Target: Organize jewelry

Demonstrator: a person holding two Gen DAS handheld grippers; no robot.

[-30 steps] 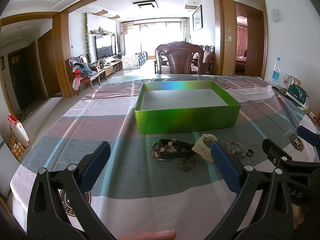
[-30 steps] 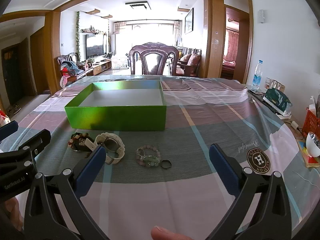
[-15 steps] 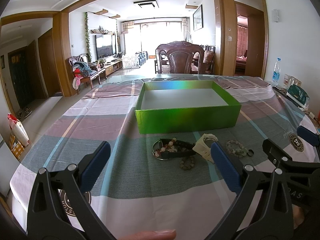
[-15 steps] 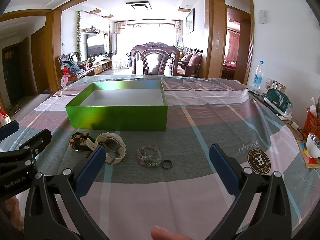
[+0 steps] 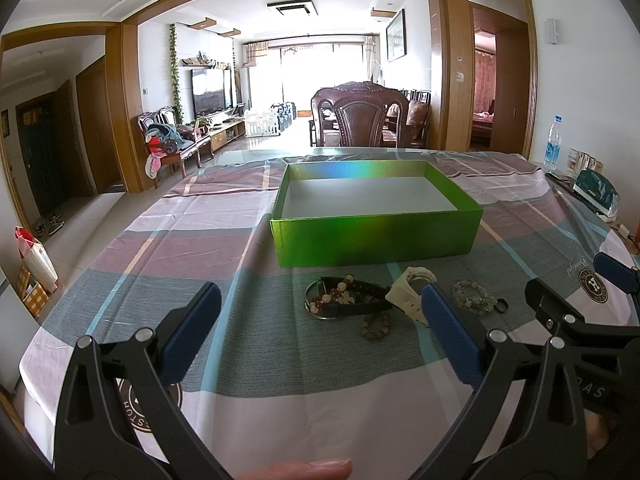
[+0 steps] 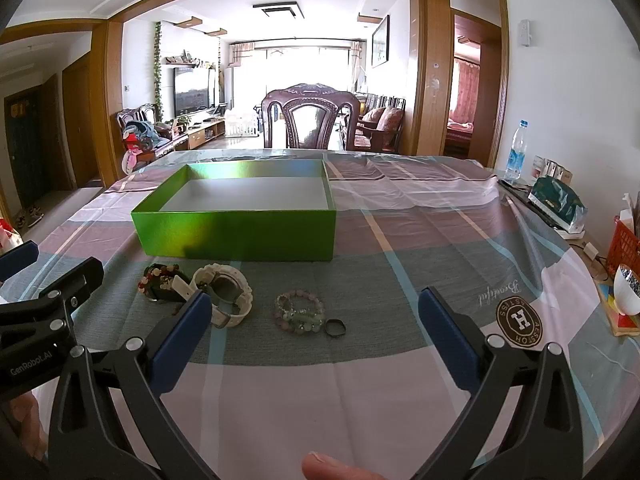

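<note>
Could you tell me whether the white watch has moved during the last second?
No. The white watch stays just before the green box's front wall, beside the pale bead bracelet.

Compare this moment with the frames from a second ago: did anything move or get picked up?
Nothing visibly changed. The left gripper and right gripper hang open short of the jewelry, holding nothing. The white watch, bead bracelet and ring lie in front of the empty green box.
</note>
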